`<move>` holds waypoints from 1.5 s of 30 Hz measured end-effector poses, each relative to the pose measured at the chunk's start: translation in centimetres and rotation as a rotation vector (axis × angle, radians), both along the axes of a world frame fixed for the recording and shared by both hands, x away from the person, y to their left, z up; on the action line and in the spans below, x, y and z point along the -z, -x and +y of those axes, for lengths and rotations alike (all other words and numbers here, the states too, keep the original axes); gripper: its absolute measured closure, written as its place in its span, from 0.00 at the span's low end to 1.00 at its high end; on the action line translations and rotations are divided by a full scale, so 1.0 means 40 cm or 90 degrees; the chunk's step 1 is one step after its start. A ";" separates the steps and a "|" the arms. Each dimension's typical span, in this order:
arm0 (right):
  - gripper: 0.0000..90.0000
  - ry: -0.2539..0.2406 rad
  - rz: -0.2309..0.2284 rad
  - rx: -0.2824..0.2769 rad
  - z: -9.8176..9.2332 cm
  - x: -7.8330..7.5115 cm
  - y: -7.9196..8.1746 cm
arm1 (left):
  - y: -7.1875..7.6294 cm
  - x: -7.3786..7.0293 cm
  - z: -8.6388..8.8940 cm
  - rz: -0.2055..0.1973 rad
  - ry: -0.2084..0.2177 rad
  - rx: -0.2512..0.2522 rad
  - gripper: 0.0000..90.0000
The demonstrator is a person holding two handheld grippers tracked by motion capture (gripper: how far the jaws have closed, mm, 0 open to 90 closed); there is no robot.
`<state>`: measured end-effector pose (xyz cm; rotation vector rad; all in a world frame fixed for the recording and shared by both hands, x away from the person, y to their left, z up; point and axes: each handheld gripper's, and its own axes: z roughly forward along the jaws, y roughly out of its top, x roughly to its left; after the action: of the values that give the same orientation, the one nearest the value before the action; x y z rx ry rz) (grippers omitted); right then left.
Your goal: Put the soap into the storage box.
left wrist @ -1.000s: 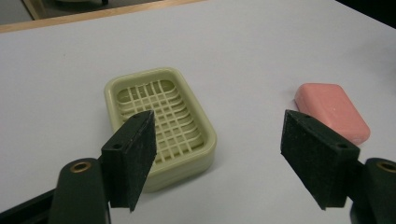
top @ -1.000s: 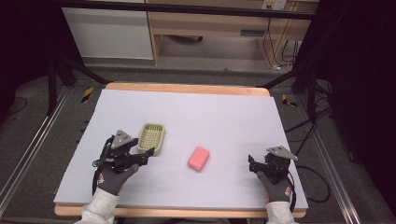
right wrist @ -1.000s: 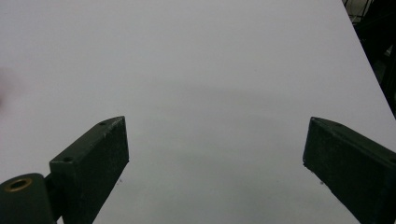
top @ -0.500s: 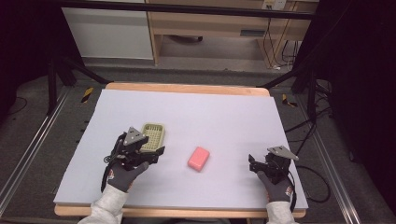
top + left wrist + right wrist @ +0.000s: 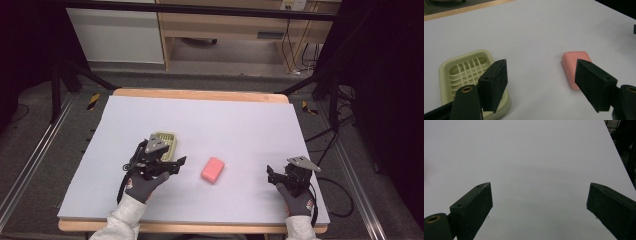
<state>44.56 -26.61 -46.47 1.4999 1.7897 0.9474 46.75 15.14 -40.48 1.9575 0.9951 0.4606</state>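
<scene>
From the high view, a table point(image 5: 200, 115) covered by a pale sheet holds a pink soap point(image 5: 212, 170) near its middle and a pale yellow-green dish point(image 5: 167, 142) to the left of it. The left gripper point(image 5: 177, 162), held in a gloved left hand point(image 5: 142, 182), sits over the near edge of the dish, with its jaws pointing right toward the soap and standing apart, holding nothing. The soap lies well clear of the dish, on the bare sheet. At the right side of the table the right gripper point(image 5: 271, 174), in a gloved right hand point(image 5: 295, 195), rests low near the front edge, its jaws pointing left and holding nothing.

In the left gripper view, the left gripper point(image 5: 541, 82) has its jaws spread wide with nothing between them. The dish point(image 5: 461, 70), with its slotted grid floor, lies behind and under the left jaw. The soap point(image 5: 572, 65) lies flat on the sheet, its near end hidden behind the right jaw.

In the right gripper view, the right gripper point(image 5: 539, 202) is wide open over the bare sheet point(image 5: 529, 157) and grips nothing.
</scene>
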 end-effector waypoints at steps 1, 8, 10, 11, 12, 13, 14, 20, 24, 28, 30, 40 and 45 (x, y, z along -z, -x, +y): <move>0.07 0.001 0.000 0.000 0.000 0.000 -0.001 | -0.001 0.000 -0.005 0.001 -0.006 0.002 0.29; 0.08 0.001 0.002 0.000 0.000 0.001 -0.001 | -0.007 -0.001 -0.029 0.004 -0.014 0.013 0.29; 0.08 0.002 0.004 -0.001 0.001 0.001 -0.001 | -0.009 -0.002 -0.036 0.005 -0.015 0.014 0.29; 0.08 0.002 0.003 0.000 0.002 0.001 -0.001 | -0.010 -0.002 -0.040 0.005 -0.016 0.015 0.29; 0.08 0.002 0.003 0.001 0.002 0.001 -0.001 | -0.011 -0.003 -0.045 0.005 -0.017 0.017 0.29; 0.08 0.001 0.003 0.001 0.002 0.001 -0.001 | -0.012 -0.003 -0.050 0.005 -0.015 0.018 0.29; 0.08 0.000 0.003 0.002 0.002 0.001 -0.001 | -0.012 -0.003 -0.055 0.006 -0.017 0.021 0.29; 0.08 0.000 0.002 0.000 0.002 0.001 -0.001 | -0.016 0.001 -0.082 0.006 -0.019 0.029 0.29; 0.08 0.003 0.004 -0.002 0.003 0.001 -0.001 | -0.018 0.007 -0.106 0.008 -0.026 0.040 0.29; 0.08 0.003 0.004 -0.002 0.004 0.002 0.000 | -0.022 0.014 -0.123 0.012 -0.028 0.044 0.29; 0.08 0.004 0.004 -0.002 0.004 0.002 -0.001 | -0.023 0.017 -0.131 0.014 -0.035 0.047 0.29; 0.08 0.004 0.004 -0.001 0.005 0.002 -0.001 | -0.027 0.035 -0.173 0.021 -0.047 0.062 0.28; 0.08 0.004 0.003 -0.001 0.004 0.002 0.000 | -0.028 0.043 -0.189 0.023 -0.048 0.067 0.28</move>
<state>44.57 -26.46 -46.54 1.4986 1.7958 0.9390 47.86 7.56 -42.21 2.0818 0.9036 0.4102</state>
